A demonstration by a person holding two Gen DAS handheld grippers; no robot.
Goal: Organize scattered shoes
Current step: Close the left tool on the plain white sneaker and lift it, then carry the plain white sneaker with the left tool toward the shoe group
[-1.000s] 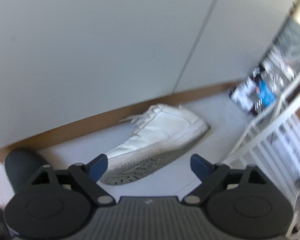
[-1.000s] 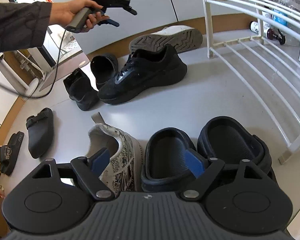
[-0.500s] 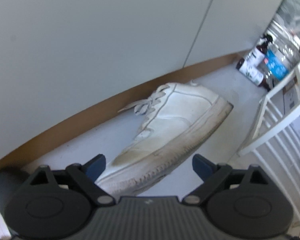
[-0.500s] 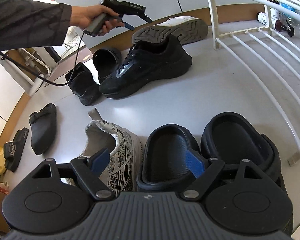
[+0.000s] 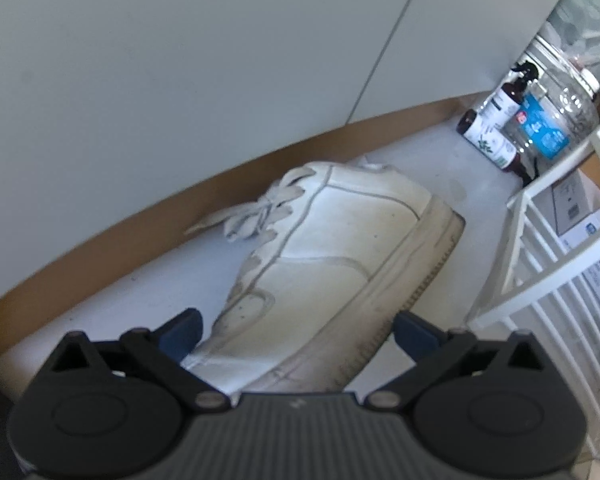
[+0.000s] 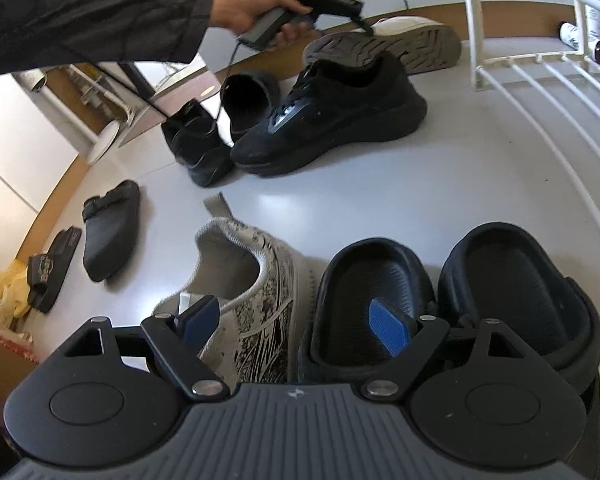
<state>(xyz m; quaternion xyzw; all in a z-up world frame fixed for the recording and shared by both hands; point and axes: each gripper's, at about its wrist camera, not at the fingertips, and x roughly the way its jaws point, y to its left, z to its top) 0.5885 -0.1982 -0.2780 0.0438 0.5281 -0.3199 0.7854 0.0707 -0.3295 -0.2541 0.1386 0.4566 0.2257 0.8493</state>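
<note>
A white sneaker [image 5: 340, 264] lies on its side along the baseboard, with its grey sole [image 6: 400, 40] turned toward the right wrist view. My left gripper [image 5: 296, 332] straddles the sneaker's heel end. Its jaws are opening and the blue pads stand clear of the leather on both sides. In the right wrist view a sleeved arm and a hand [image 6: 240, 12] hold that tool over the shoe. My right gripper [image 6: 294, 326] hangs open above a patterned white sneaker [image 6: 256, 300] and a black clog [image 6: 372, 280], gripping neither.
A second black clog [image 6: 516, 280] sits beside the first. A black sneaker [image 6: 332, 120], a black slipper [image 6: 248, 100], a black shoe [image 6: 196, 148], a sandal [image 6: 112, 228] and a slide [image 6: 52, 268] lie scattered on the floor. A white wire rack [image 6: 540, 80] stands at right, with bottles [image 5: 496, 132] behind it.
The left gripper has come down and in on the white sneaker, which now fills the gap between its wider-spread fingers. The right gripper has barely shifted.
</note>
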